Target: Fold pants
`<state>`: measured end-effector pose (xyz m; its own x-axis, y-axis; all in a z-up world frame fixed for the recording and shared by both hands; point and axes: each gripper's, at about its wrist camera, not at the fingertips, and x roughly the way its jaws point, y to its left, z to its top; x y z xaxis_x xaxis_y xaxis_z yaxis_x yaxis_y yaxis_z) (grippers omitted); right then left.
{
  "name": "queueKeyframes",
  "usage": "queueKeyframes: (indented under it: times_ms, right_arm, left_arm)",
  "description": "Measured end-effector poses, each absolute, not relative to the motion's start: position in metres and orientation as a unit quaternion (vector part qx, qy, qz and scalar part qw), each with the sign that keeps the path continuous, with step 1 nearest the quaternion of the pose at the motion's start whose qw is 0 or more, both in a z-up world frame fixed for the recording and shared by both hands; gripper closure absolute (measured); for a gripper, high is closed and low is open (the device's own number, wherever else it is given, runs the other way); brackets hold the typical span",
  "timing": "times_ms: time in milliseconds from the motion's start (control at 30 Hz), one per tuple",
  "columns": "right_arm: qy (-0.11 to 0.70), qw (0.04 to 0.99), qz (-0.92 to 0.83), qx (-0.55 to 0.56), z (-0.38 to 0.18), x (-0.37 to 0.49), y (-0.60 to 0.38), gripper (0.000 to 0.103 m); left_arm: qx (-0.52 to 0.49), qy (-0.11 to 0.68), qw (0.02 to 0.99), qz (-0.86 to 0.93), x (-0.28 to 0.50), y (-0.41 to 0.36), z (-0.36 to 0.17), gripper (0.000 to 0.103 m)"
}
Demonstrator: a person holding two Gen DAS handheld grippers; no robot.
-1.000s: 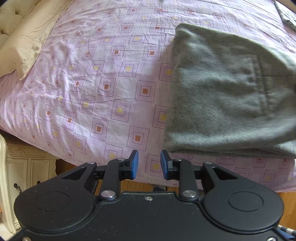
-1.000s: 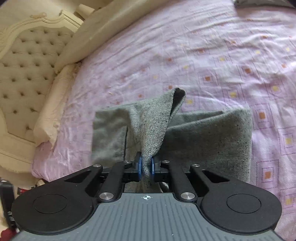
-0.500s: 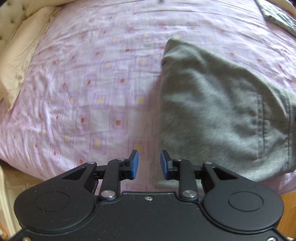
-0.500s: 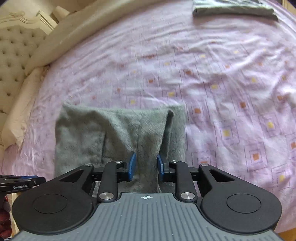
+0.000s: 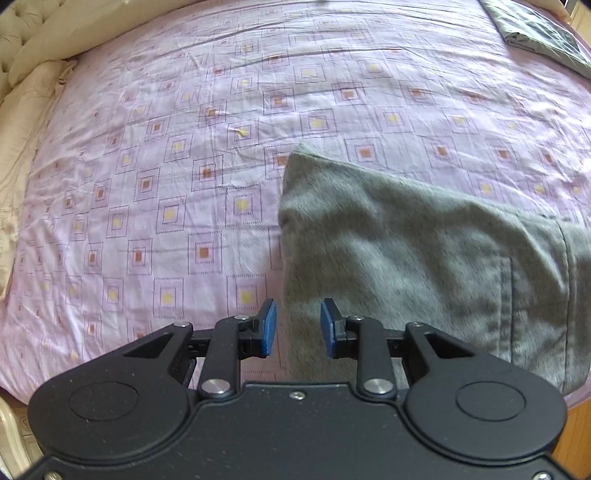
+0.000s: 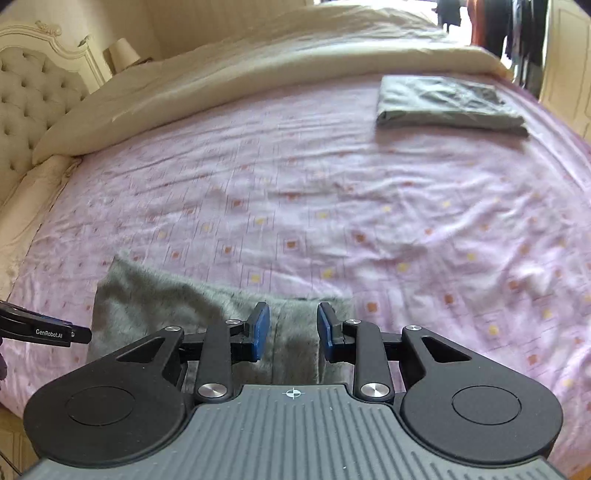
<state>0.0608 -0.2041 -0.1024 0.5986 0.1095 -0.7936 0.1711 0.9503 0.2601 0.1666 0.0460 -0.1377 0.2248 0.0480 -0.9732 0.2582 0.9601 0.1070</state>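
The grey pants [image 5: 413,251] lie folded into a flat rectangle on the pink patterned bed sheet [image 5: 184,166], near its front edge. A back pocket seam shows at the right in the left wrist view. My left gripper [image 5: 298,328] is open and empty above the fold's near left corner. My right gripper [image 6: 293,331] is open and empty just above the pants [image 6: 162,299], near their right part. The tip of the left gripper [image 6: 44,330] shows at the left edge of the right wrist view.
Another folded grey garment [image 6: 447,101] lies at the far right of the bed, also in the left wrist view [image 5: 539,33]. A cream duvet [image 6: 240,77] and pillows [image 5: 26,110] line the far and left sides. A tufted headboard [image 6: 29,96] stands at left.
My right gripper opened and let go of the pants' edge, which dropped flat onto the fold. Both grippers have risen and pulled back from the pants. The left gripper stayed open.
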Motion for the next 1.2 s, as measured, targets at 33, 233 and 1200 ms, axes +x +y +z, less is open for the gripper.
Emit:
queueKeyframes:
  times_ms: [33, 233, 1200]
  right_arm:
    - [0.458, 0.869, 0.006, 0.189, -0.105, 0.064, -0.205, 0.074]
    - [0.565, 0.8, 0.032, 0.199, -0.156, 0.085, -0.182, 0.075]
    - [0.582, 0.786, 0.008, 0.208, -0.178, 0.057, -0.19, 0.075]
  left_arm:
    - [0.119, 0.624, 0.769, -0.071, 0.174, 0.049, -0.141, 0.066]
    - [0.105, 0.652, 0.745, -0.098, 0.217, 0.062, -0.163, 0.06]
    - [0.164, 0.648, 0.722, -0.178, 0.142, 0.063, -0.182, 0.041]
